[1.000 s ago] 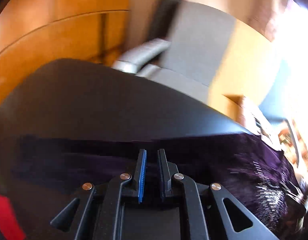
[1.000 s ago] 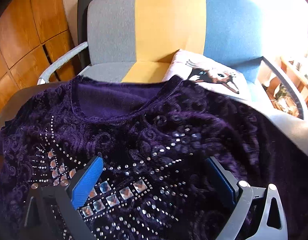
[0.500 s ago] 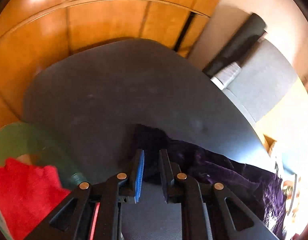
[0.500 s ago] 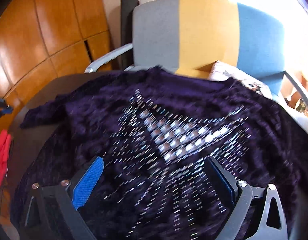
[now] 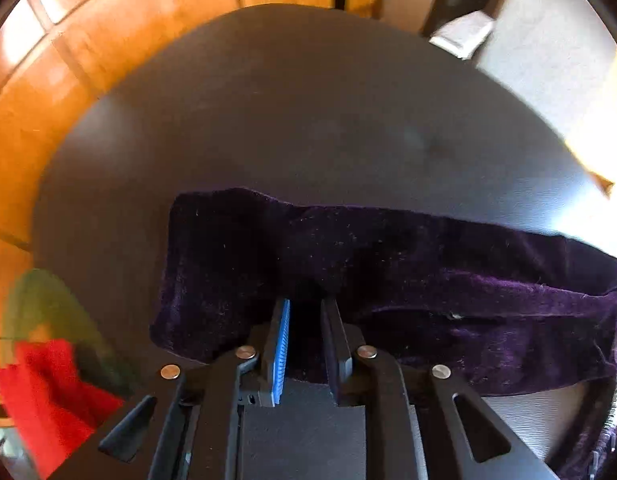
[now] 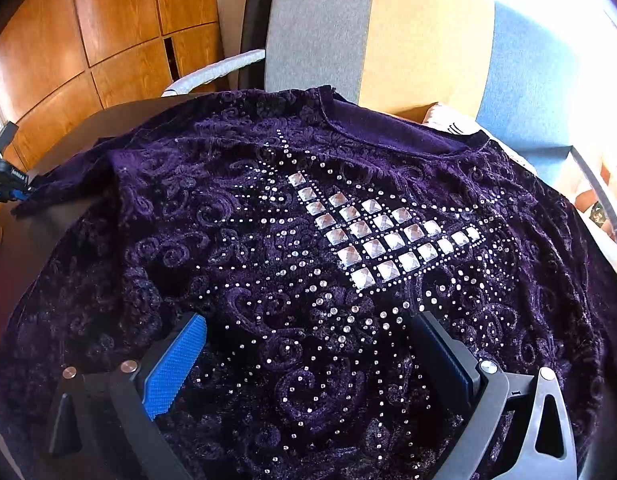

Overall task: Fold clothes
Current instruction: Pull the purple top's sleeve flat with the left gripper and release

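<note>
A dark purple velvet top (image 6: pixel 308 220) with silver studs lies spread face up on the round black table (image 5: pixel 268 100). Its left sleeve (image 5: pixel 348 248) stretches flat across the table in the left wrist view. My left gripper (image 5: pixel 306 308) points steeply down at the sleeve's near edge; its jaws are opening a little, with a narrow gap over the cloth and no pinch visible. It also shows small at the sleeve end, as the left gripper (image 6: pixel 8 188). My right gripper (image 6: pixel 308 336) hovers wide open over the lower front of the top, holding nothing.
A grey, yellow and blue chair (image 6: pixel 388 32) stands behind the table with a white printed cloth (image 6: pixel 448 124) on its seat. A red cloth (image 5: pixel 40 384) lies in a green container (image 5: pixel 40 300) left of the table. Wood panels line the wall.
The left gripper has swung left and down along the top to the sleeve end, and its jaws have parted slightly. The right gripper has shifted sideways over the front and stayed wide open.
</note>
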Motion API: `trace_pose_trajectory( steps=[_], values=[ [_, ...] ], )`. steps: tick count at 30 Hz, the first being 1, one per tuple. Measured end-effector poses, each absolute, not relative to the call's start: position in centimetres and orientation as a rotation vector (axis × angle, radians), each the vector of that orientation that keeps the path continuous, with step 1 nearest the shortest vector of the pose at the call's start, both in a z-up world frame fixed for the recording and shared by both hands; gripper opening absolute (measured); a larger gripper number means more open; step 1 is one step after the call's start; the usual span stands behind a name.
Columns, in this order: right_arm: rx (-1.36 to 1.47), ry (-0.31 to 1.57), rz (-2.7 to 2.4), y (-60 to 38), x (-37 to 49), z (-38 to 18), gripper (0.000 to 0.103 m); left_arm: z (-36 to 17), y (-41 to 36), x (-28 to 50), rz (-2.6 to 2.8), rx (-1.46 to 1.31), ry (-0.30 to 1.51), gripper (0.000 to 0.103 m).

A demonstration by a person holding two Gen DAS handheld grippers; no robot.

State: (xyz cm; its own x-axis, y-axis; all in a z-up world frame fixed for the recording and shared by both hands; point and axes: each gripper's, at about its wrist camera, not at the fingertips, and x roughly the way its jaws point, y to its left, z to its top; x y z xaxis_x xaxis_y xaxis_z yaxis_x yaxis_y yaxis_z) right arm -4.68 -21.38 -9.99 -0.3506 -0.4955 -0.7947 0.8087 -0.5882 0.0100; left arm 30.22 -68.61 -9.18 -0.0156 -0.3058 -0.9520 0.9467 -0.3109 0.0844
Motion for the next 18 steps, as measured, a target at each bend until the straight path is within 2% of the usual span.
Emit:
trace_pose_trajectory(
  steps=[8, 14, 18],
  values=[
    [1.0, 0.49, -2.008, -21.1, -5.2, -10.1, 0.103, -7.5, -67.0, 29.6, -1.532, 1.124, 0.712, 0.017],
    [0.997, 0.508, -2.013, -21.4, -5.1, -10.2, 0.103, -4.8, -58.0, 19.7, -1.975, 1.101, 0.627, 0.017],
    [0.996, 0.517, -2.017, -21.5, -4.6, -10.1, 0.103, -5.8, -52.6, 13.4, -2.122, 1.171, 0.487, 0.018]
  ],
)
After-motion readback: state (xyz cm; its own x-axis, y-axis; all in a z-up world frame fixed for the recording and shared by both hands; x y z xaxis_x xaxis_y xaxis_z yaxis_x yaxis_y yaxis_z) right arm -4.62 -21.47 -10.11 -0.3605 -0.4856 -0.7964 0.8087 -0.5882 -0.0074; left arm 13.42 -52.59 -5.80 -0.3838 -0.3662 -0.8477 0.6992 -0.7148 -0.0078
